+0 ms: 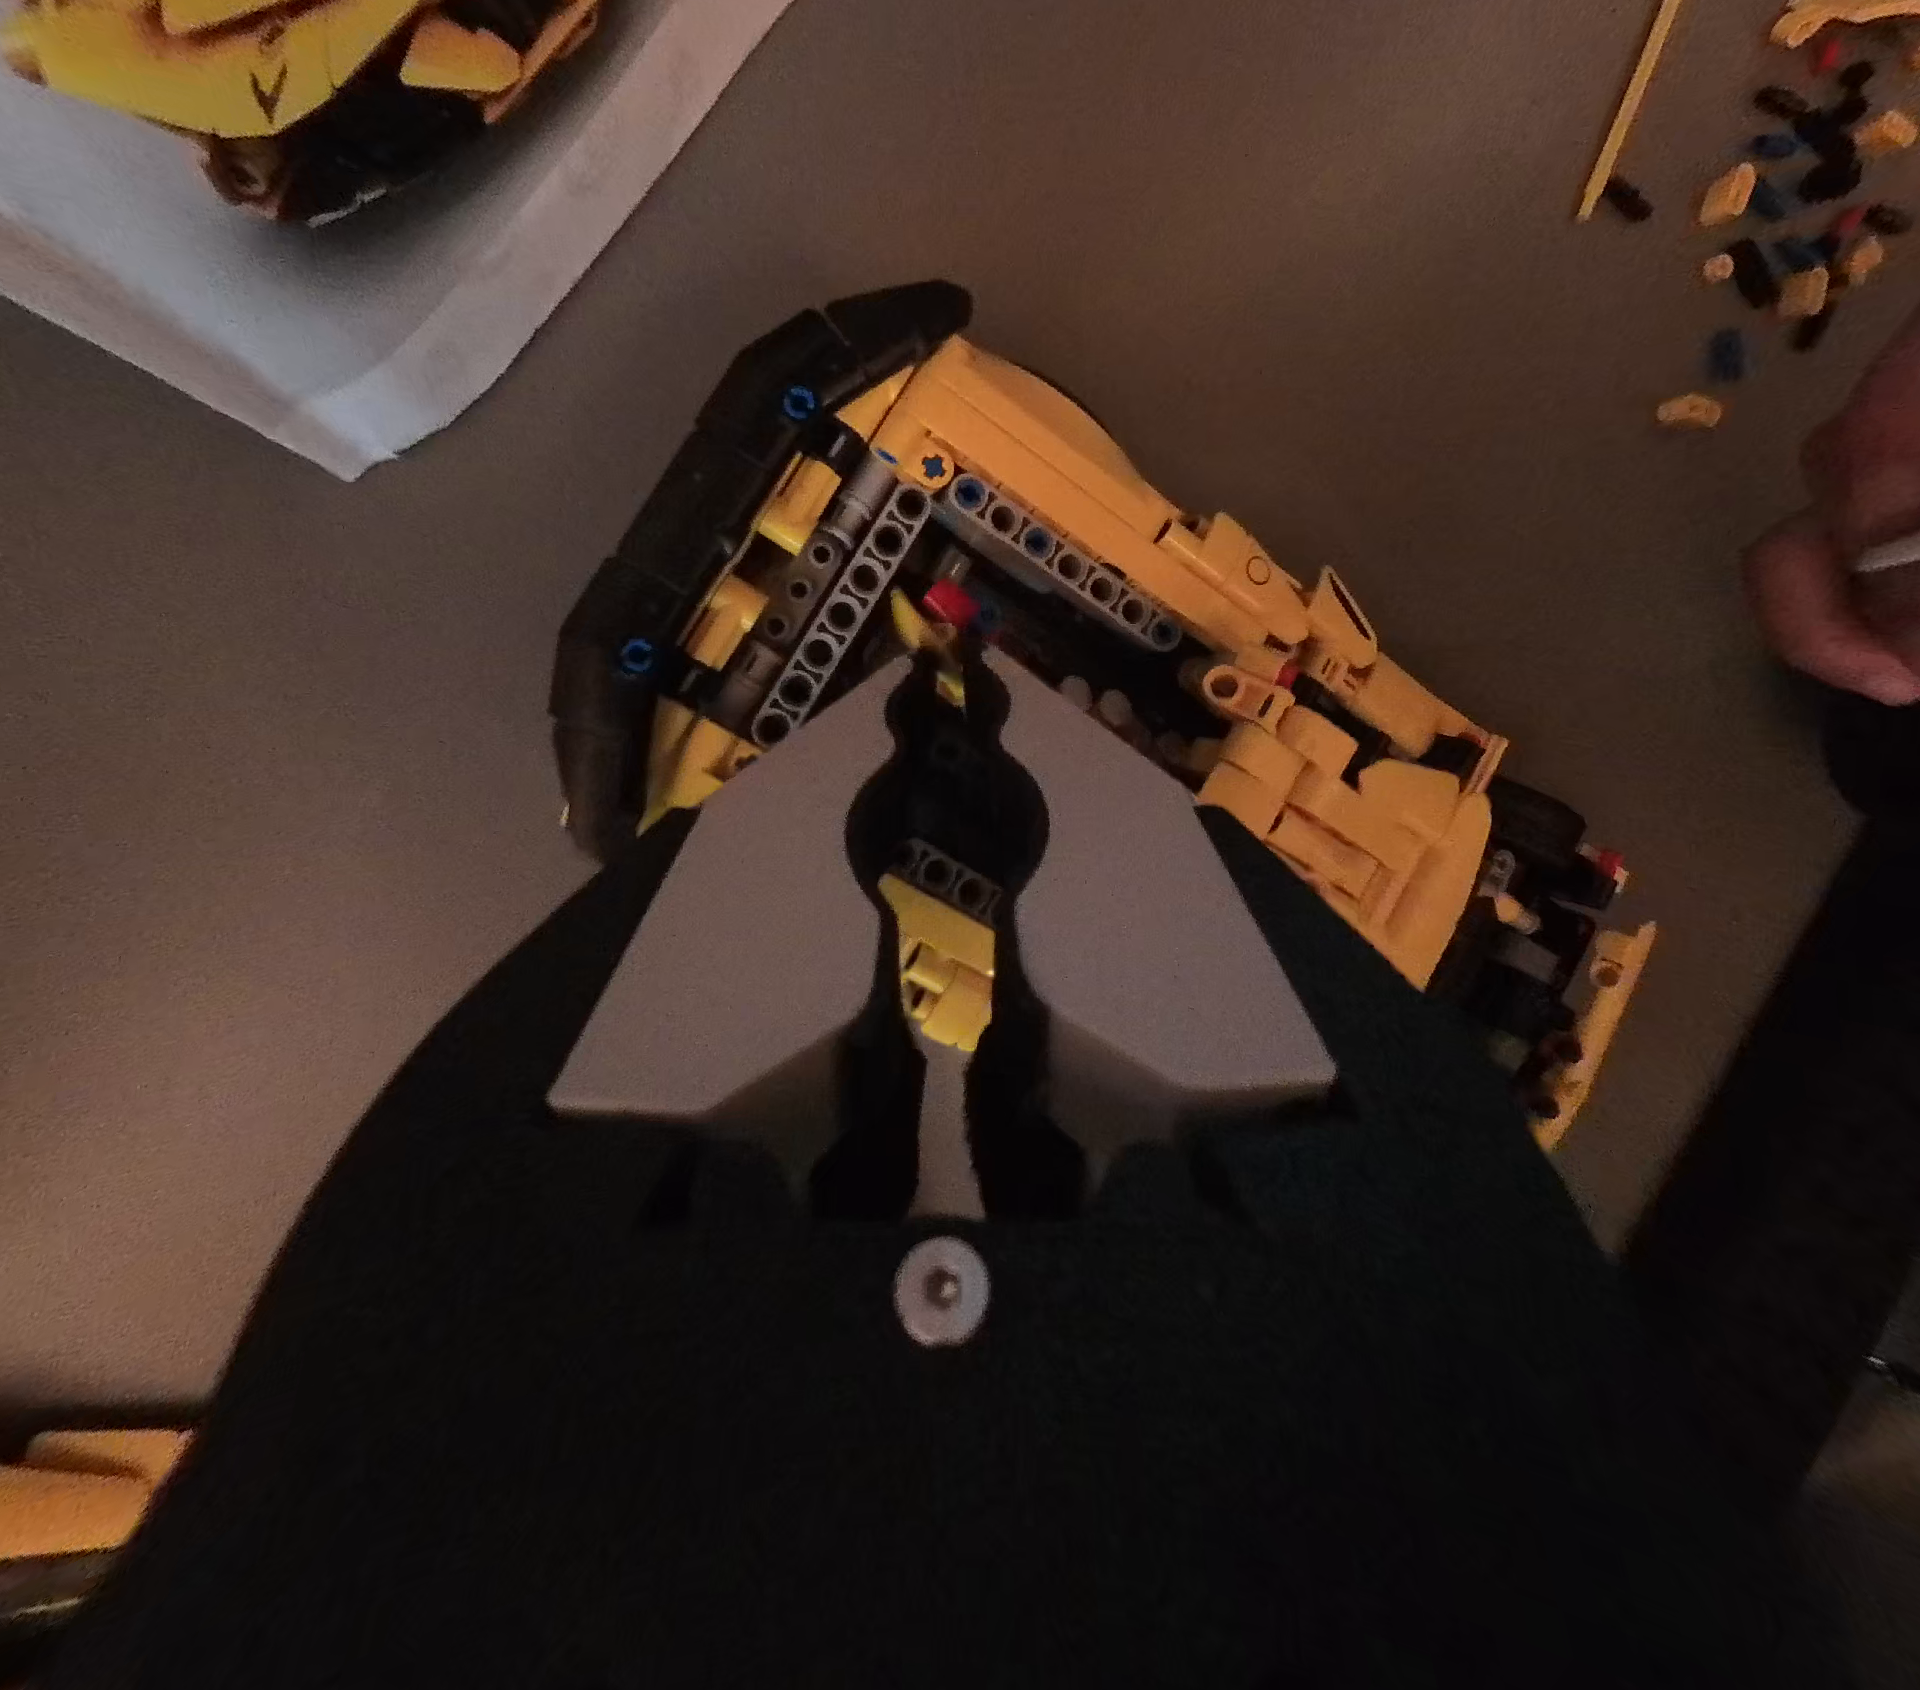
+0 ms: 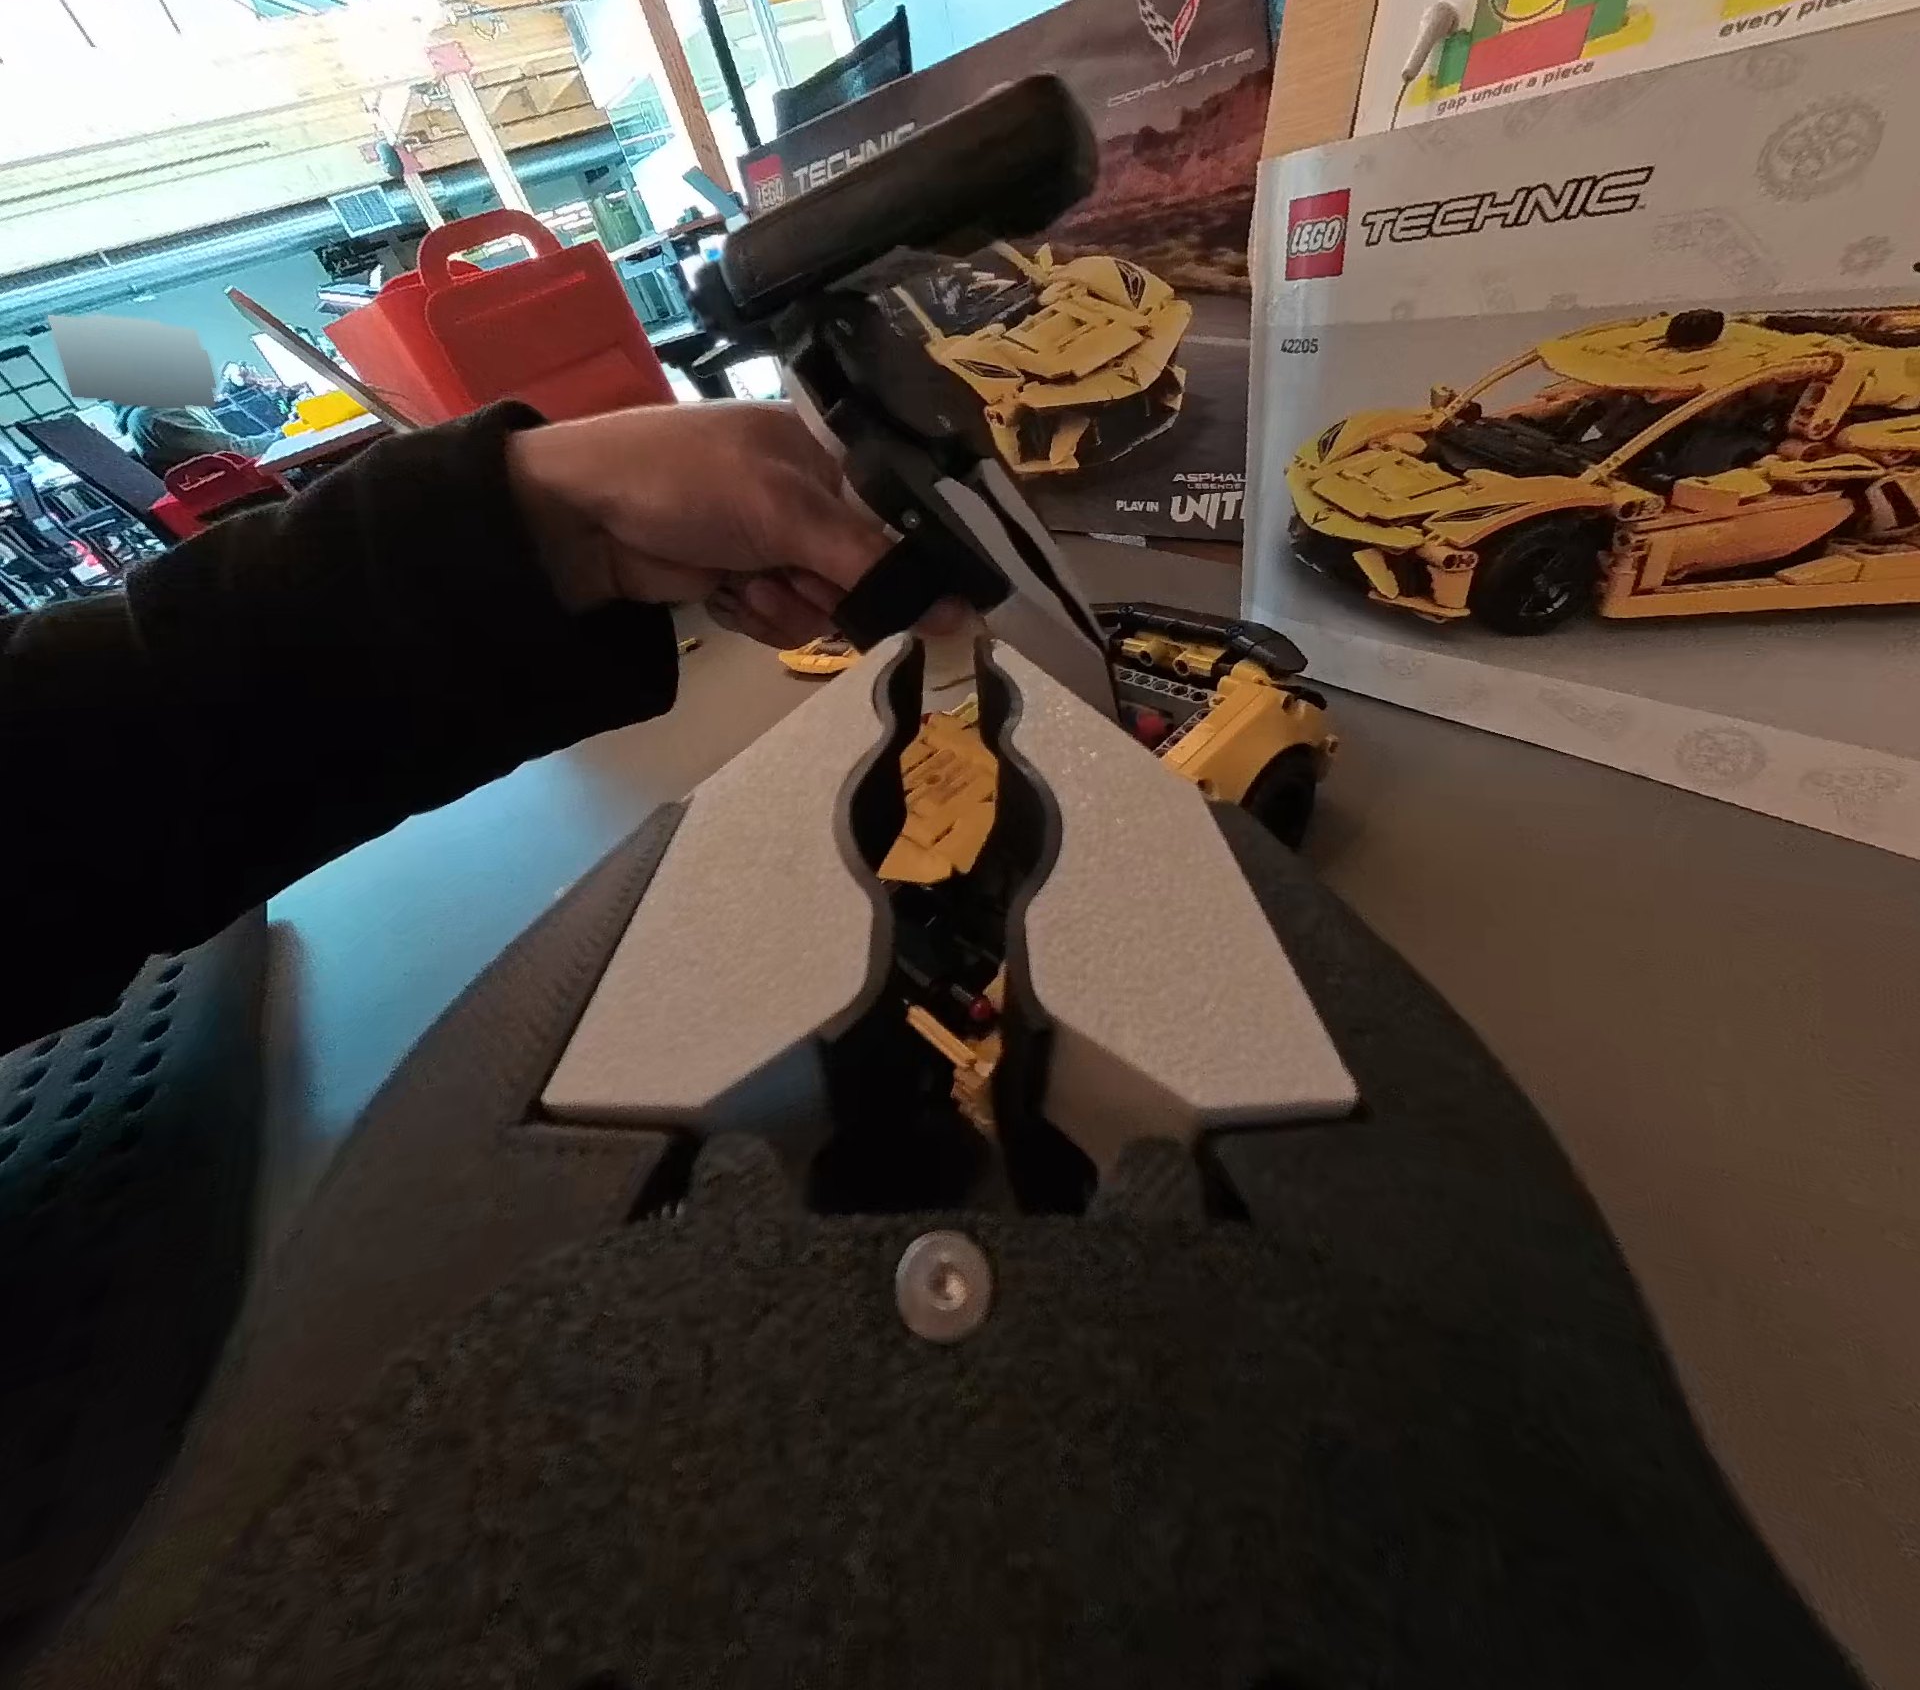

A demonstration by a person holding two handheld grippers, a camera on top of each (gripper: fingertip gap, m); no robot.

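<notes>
Two grippers meet at the yellow toy car (image 1: 1049, 601) on the table (image 1: 312, 809). Left gripper (image 1: 943, 684) pinches a small yellow piece (image 1: 945, 674) over the car's open middle. Right gripper (image 2: 948, 684) is nearly pressed together, low beside the car.

I read the left gripper (image 1: 948, 690) as pointing steeply downward, its jaws drawn nearly together at the tips, with a narrow wavy slot between the grey fingers (image 1: 748, 892). In the right wrist view my left hand (image 2: 691, 513) wraps its handle, dark sleeve (image 2: 343, 674) extended from the left. The right gripper (image 2: 948, 653) is held low and roughly level (tips almost meeting), jaws likewise close.
</notes>
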